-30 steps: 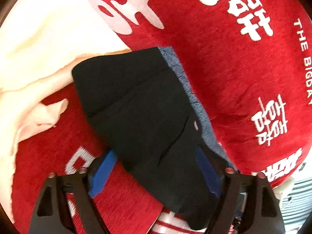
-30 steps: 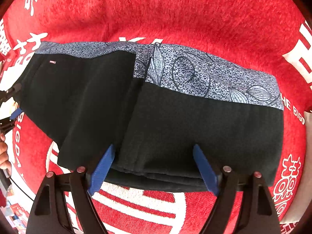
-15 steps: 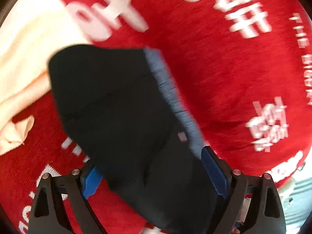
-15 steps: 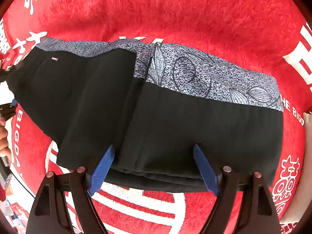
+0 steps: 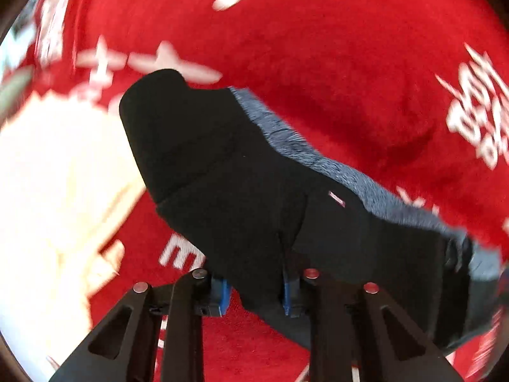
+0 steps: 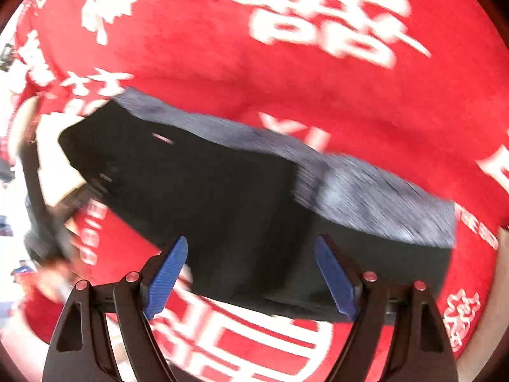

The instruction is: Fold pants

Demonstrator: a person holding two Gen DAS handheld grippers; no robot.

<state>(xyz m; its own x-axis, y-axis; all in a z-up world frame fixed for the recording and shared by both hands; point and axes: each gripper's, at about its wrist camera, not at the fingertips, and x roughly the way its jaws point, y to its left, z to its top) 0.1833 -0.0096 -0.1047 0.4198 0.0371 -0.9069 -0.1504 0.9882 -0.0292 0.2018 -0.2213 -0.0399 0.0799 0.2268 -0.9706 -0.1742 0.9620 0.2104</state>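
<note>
The folded black fabric pants with a blue-grey patterned waistband (image 5: 254, 191) are seen across the centre of the left wrist view, running from the upper left toward the lower right, and they lie on a red woven cloth with white printed characters (image 5: 334, 63) that covers the surface. The left gripper (image 5: 256, 289) is found at the bottom centre of that view; its blue-padded fingers (image 5: 223, 296) are drawn narrow and are clamped on the near edge of the dark fabric, which hides most of both pads. A pale cream cloth (image 5: 54, 191) fills the left side of the frame, just beside the far end of the garment, and its outline is smeared by blur.

In the right wrist view the pants (image 6: 222, 207) are spread across the middle, with the patterned band along their upper right edge. The right gripper (image 6: 251, 273) is placed at the bottom centre, its blue fingers (image 6: 167, 273) held wide apart over the near hem with nothing clasped between them. At the left edge of the frame the other dark tool is seen, heavily blurred
</note>
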